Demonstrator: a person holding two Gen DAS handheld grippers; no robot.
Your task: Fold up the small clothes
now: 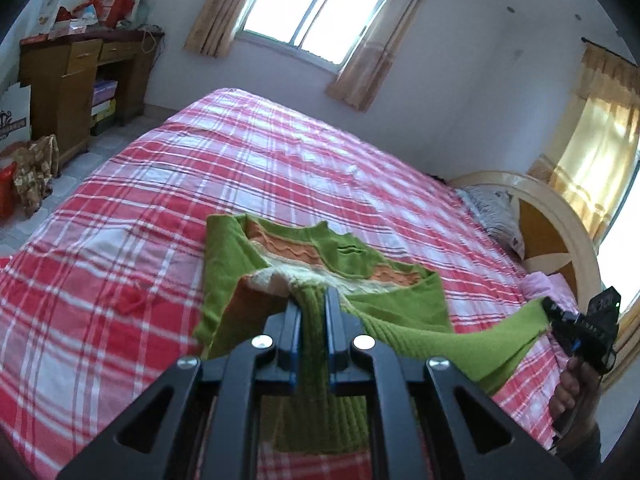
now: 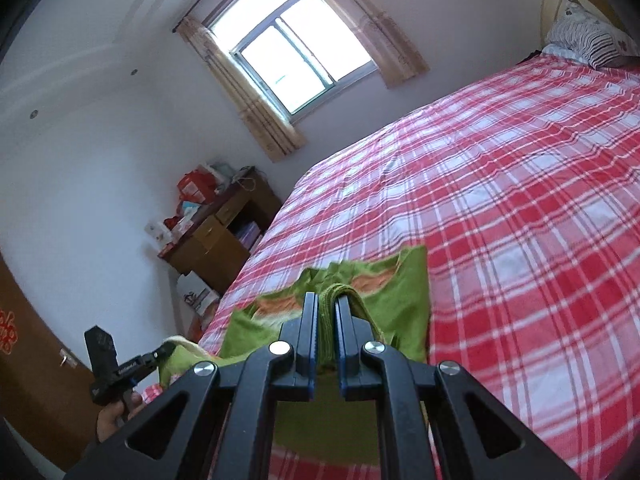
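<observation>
Black and blue-padded, the left gripper (image 1: pixel 314 300) is pinching the ribbed hem of a small green knit sweater with orange and cream wavy stripes (image 1: pixel 320 256). The right gripper (image 2: pixel 328 308) is clamping another green edge, its jaws nearly closed too. The garment is draping, partly lifted, over a red-and-white plaid bedspread (image 1: pixel 260 160).

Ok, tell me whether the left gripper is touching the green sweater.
Touching. The left wrist view shows the left gripper with its jaws shut on a ribbed fold of the green sweater, the knit pinched between both pads.
</observation>
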